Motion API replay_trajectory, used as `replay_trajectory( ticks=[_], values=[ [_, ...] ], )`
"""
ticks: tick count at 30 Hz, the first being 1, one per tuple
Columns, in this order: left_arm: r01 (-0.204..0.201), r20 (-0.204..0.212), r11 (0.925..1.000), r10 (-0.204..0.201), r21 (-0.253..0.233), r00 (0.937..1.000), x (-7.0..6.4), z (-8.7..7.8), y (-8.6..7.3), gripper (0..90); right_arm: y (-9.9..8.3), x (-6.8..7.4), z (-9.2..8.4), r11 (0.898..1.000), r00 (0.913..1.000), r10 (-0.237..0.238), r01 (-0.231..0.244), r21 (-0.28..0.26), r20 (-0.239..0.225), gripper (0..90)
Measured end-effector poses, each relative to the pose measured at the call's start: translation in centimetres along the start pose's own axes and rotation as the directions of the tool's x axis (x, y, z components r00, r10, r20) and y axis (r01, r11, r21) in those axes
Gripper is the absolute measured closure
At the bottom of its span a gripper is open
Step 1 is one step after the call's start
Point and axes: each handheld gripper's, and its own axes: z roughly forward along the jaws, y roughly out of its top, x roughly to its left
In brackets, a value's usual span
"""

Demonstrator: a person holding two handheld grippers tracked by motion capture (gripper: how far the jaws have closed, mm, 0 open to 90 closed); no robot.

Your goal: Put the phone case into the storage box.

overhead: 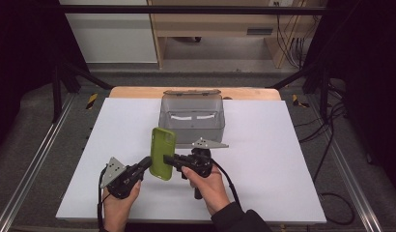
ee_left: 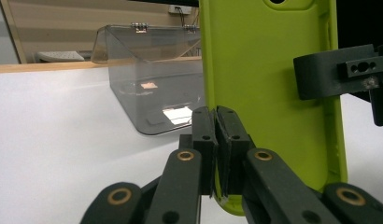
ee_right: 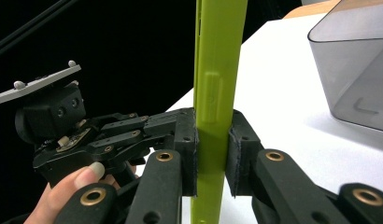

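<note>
White tabletop (overhead: pixel 263 159): left tool (ee_left: pixel 216 122) and right tool (ee_right: pixel 213 140) both clamped on upright green phone case (overhead: pixel 162 152); clear box (overhead: pixel 192 115) behind.

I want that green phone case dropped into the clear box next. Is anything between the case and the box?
Nothing visible. The green phone case is held upright by both tools, left and right, just in front of the clear box, with bare white table between them. The box's lid stands open.

Clear grey plastic box (overhead: pixel 192 116) at far middle of white tabletop (overhead: pixel 114 145), hinged lid tipped back. Wooden strip (overhead: pixel 133 92) along far edge. Wooden furniture (overhead: pixel 210 24), cables (overhead: pixel 292 43) behind.
</note>
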Motion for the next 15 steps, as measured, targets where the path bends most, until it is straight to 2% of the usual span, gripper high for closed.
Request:
replay_trajectory(
  ticks=[3, 8, 10, 15],
  values=[
    [0.009, -0.007, 0.9998, -0.009, -0.02, 0.9999, 0.1, -0.1, 0.0, 79.7, 0.1, 0.0, -0.1, 1.0, 1.0, 0.007, -0.007, -0.006, 0.0, 76.9],
    [0.035, -0.044, 0.9954, -0.039, -0.089, 0.9983, 0.7, -0.5, 0.2, 59.9, 0.4, -0.4, -0.6, 1.0, 0.9994, 0.002, -0.002, -0.007, 0.034, 76.9],
    [0.045, -0.056, 0.9945, -0.05, -0.095, 0.9972, 1.0, -0.6, 0.2, 54.3, 0.4, -0.6, -0.9, 1.0, 0.9993, 0.016, -0.016, -0.012, 0.034, 76.9],
    [0.069, -0.104, 0.9933, -0.078, -0.093, 0.9915, 1.9, -0.5, 0.0, 41.2, 0.8, -1.0, -1.7, 1.0, 0.9978, 0.002, -0.001, -0.019, 0.067, 76.9]
  ],
)
